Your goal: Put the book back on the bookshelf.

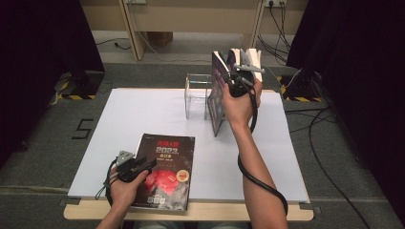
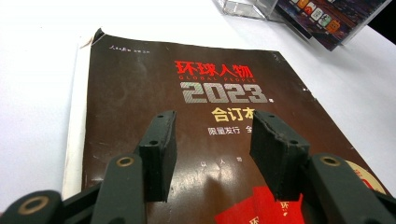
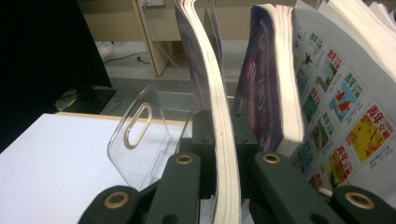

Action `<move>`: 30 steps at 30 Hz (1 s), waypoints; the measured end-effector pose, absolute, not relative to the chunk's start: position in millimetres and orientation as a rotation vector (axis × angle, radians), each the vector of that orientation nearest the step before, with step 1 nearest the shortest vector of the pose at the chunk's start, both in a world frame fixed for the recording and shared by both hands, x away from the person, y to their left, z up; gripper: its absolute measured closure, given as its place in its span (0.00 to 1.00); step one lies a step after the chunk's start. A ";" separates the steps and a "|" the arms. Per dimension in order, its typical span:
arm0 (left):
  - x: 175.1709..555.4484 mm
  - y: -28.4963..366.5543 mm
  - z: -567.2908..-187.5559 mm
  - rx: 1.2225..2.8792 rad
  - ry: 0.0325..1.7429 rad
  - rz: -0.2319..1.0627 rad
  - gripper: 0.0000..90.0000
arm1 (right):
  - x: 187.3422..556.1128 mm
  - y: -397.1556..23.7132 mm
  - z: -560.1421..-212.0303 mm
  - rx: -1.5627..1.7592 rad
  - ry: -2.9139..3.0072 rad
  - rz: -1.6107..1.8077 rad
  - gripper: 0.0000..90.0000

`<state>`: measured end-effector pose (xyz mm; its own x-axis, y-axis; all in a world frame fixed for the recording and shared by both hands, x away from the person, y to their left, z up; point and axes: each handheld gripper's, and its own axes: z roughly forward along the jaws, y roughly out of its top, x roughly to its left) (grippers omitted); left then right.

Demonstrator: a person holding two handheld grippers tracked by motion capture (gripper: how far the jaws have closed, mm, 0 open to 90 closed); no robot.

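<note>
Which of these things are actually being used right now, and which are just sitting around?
In use:
- right gripper, clamped on a thin magazine held upright
- clear acrylic stand beside it
- thick magazines standing by the stand
- left gripper, jaws open over the dark 2023 magazine

Just lying about:
- cables on the floor
- wooden frame behind the table

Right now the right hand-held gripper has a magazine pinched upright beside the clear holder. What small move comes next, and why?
Probably ease the right hand-held gripper sideways toward the clear acrylic holder and lower the thin magazine into it. Its jaws are clamped on the magazine's edge, the magazine hangs upright just beside the holder, and a thicker magazine fans open alongside, so go slowly. The left hand-held gripper sits open over the brown 2023 magazine.
</note>
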<state>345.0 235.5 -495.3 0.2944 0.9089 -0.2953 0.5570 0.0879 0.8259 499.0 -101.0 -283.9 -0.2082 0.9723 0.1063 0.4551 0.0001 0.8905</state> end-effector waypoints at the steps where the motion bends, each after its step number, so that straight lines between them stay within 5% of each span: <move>1: 344.9 235.6 -495.1 1.590 1.380 0.454 0.55 | 500.5 -101.3 -284.0 1.484 1.700 1.163 0.94; 30: 345.3 235.1 -495.9 1.592 1.377 0.450 0.55 | 530.9 -91.6 -290.2 1.494 1.601 1.109 0.94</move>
